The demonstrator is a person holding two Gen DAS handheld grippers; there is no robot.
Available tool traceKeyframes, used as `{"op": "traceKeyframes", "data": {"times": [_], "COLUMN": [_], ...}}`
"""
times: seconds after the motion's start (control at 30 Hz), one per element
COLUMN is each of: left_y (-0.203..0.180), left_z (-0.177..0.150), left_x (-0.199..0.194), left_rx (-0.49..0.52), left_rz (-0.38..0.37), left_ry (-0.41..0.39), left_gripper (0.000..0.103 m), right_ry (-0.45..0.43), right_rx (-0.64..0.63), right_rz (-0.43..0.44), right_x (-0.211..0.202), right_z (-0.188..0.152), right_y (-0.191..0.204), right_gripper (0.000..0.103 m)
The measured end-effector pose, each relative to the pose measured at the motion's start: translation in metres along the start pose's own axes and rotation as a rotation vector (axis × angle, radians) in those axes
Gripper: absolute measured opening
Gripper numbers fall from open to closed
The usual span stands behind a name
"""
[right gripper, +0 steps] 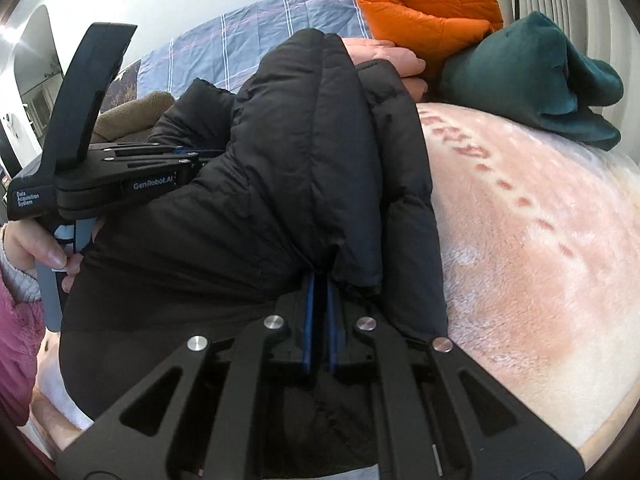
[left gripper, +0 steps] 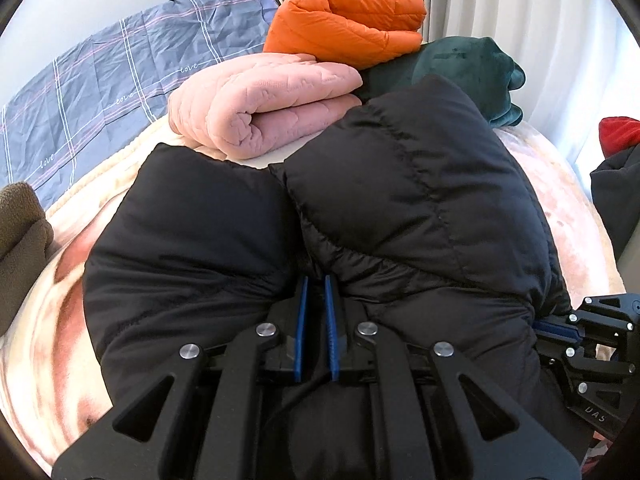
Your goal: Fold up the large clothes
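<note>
Both my grippers clamped on the black puffer jacket on the bed

Left wrist view: my left gripper has its blue pads nearly together, pinching a fold of the jacket, which lies bunched on the pink fleece blanket. Behind it sit a folded pink quilt, an orange puffer and a dark green fleece. My right gripper pokes in at the right edge, biting the jacket's side. Right wrist view: my right gripper is clenched on the jacket edge, fabric humped up ahead of it. My left gripper grabs the jacket from the left, hand on its handle.
</note>
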State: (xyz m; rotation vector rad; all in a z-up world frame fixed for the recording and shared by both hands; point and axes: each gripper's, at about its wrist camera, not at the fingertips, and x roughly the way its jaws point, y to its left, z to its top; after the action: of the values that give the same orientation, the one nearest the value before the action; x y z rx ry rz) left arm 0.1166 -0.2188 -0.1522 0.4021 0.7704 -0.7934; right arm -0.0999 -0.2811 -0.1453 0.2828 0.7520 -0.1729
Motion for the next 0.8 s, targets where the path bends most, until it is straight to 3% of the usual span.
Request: {"op": "traceKeyframes", "data": {"times": [0.23, 0.4, 0.5, 0.63, 0.77, 0.8], "left_y": [0.004, 0.0, 0.0, -0.001, 0.001, 0.002], "left_z": [-0.002, -0.004, -0.004, -0.003, -0.003, -0.004], "left_x": [0.003, 0.003, 0.004, 0.003, 0.002, 0.001], "left_rx": [-0.021, -0.002, -0.005, -0.002, -0.006, -0.009], "left_rz": [-0.022, -0.005, 0.001, 0.01, 0.01, 0.006], "left_ry": [-0.009, -0.009, -0.007, -0.012, -0.016, -0.019], "left_gripper": [0.01, 0.01, 0.01, 0.01, 0.01, 0.01], "right_ry": [0.017, 0.05, 0.027, -0.108, -0.089, -0.068], "right_rx": [-0.017, -0.064, -0.015, -0.048, -0.092, -0.111], "right_rz": [-0.013, 0.015, 0.087, 0.12, 0.174, 0.144], "right_x": [0.011, -0.008, -0.03, -0.046, -0.015, 0.0], "right_z": [0.007, 0.017, 0.049, 0.101, 0.135, 0.138], "right_y": [0.0, 0.005, -0.006, -0.004, 0.009, 0.012], "right_gripper": [0.004, 0.009, 0.012, 0.016, 0.016, 0.016]}}
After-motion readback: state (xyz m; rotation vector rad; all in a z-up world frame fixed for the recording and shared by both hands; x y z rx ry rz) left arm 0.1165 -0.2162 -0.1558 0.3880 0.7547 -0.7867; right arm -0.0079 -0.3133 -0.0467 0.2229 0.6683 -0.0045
